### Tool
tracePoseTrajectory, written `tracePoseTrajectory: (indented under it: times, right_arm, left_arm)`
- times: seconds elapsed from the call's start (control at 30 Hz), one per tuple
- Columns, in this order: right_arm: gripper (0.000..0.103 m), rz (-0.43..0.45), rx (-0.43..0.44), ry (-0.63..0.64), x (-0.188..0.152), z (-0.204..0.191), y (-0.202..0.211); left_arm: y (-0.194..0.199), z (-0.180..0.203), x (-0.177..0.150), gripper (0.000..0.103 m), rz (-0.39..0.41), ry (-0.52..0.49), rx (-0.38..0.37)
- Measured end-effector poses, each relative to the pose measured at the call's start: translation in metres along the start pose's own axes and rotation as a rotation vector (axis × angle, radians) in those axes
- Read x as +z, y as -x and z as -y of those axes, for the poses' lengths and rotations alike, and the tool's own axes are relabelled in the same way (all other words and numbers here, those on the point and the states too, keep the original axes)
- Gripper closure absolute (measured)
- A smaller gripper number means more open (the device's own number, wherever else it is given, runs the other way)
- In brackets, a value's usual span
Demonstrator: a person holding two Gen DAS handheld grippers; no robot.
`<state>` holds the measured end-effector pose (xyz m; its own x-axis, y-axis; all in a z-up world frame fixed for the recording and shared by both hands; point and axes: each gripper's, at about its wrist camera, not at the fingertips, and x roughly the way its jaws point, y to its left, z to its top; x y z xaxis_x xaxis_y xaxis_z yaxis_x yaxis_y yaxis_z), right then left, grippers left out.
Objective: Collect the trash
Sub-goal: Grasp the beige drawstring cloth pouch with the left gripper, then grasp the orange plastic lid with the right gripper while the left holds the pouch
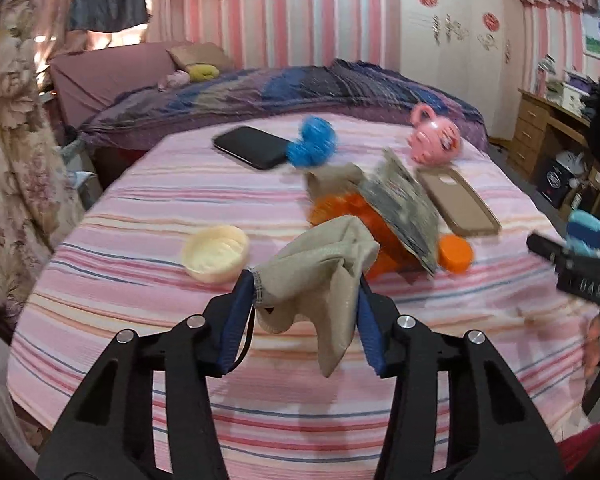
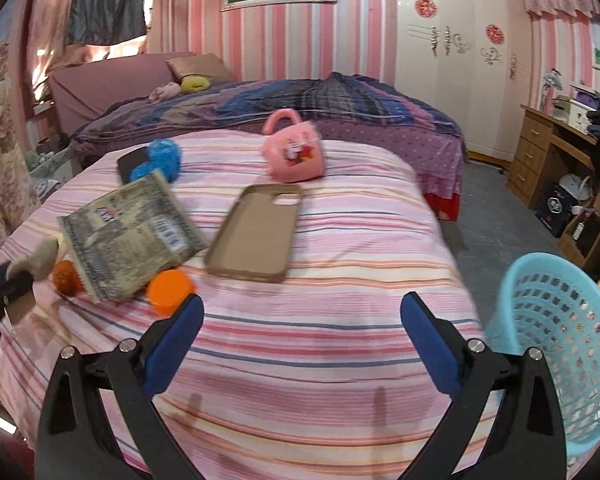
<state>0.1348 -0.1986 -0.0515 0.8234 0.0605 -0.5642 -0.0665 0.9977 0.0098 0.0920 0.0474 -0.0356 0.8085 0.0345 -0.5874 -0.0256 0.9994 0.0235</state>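
beige cloth (image 1: 320, 268) | pink striped bedspread (image 2: 340, 340) | light blue basket (image 2: 556, 344) | orange cap (image 2: 168, 292)

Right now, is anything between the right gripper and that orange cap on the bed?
Nothing visible. The right gripper is open over bare striped sheet, and the orange cap lies just beyond its left finger; the wrapper lies behind the cap.

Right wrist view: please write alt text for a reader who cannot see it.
The open right gripper hovers empty over a pink striped bedspread, with a blue basket at the right edge. Ahead lie a phone case, a silver wrapper, an orange cap and a pink mug.
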Motion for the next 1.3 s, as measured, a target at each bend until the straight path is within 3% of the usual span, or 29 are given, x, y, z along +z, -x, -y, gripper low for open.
tracePoseTrajectory:
  times: [0.47, 0.53, 0.6, 0.7, 0.87, 1.3]
  right_arm:
    - [0.008, -0.125, 0.065, 0.064, 0.002, -0.059, -0.038]
    - [0.012, -0.145, 0.077, 0.059, 0.002, -0.061, -0.043]
    - [0.027, -0.168, 0.096, 0.051, 0.003, -0.061, -0.048]
    - [0.04, -0.208, 0.135, 0.04, 0.002, -0.059, -0.057]
    - [0.066, -0.194, 0.162, 0.065, 0.002, -0.064, -0.055]
    - [0.066, -0.073, 0.119, 0.026, 0.004, -0.016, -0.015]
  left_arm:
    - [-0.017, -0.057, 0.013, 0.055, 0.011, 0.143, 0.12]
    - [-0.02, -0.062, 0.013, 0.055, 0.003, 0.156, 0.135]
    - [-0.021, -0.067, 0.014, 0.055, 0.0, 0.172, 0.139]
    - [-0.021, -0.072, 0.013, 0.055, 0.001, 0.193, 0.131]
    - [-0.021, -0.071, 0.013, 0.055, 0.001, 0.195, 0.139]
    - [0.0, -0.042, 0.016, 0.055, 0.056, 0.157, 0.125]
